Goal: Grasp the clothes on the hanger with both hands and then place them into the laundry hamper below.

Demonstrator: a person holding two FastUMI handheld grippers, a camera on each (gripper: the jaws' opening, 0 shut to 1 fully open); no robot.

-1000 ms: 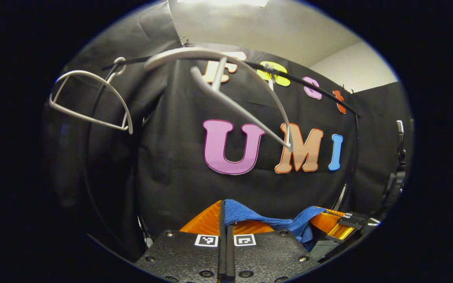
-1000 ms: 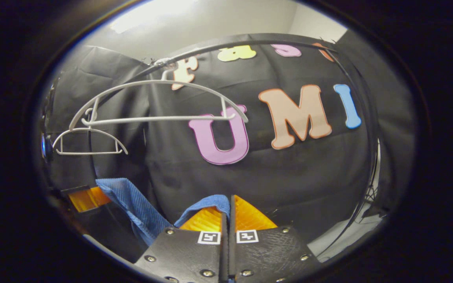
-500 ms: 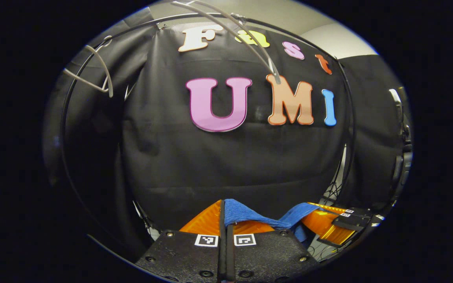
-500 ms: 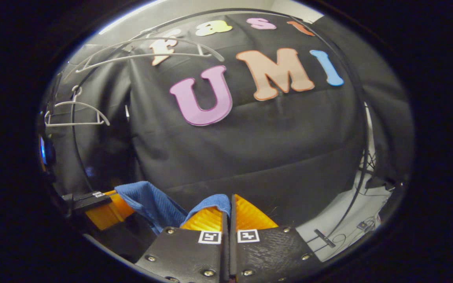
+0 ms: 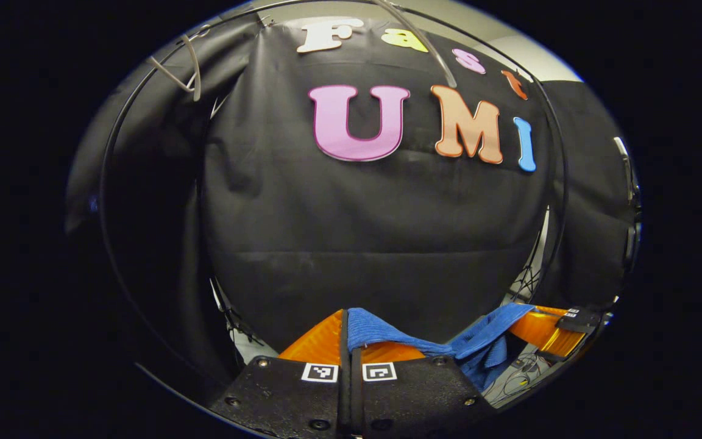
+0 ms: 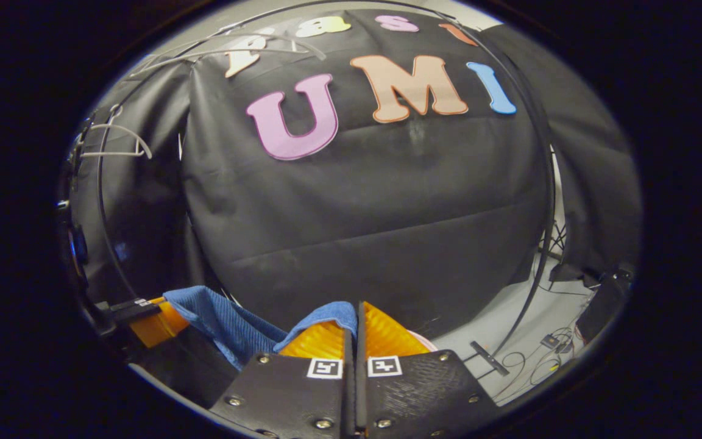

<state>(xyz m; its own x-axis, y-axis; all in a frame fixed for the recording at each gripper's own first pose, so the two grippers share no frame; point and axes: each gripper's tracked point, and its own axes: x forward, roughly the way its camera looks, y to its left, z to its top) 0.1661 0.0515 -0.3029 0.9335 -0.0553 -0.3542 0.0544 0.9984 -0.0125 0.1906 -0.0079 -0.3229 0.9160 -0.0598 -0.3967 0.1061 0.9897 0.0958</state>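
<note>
While the blue cloth (image 5: 387, 332) hung slack between the two tools, the left gripper (image 5: 349, 329) had its fingers pressed together on one edge of it, and the right gripper (image 6: 354, 323) pinched the other edge the same way. The cloth sagged in front of the black booth wall (image 6: 375, 201). Bare white hangers (image 6: 116, 143) hung from the black rail (image 5: 104, 201) high at the left.
</note>
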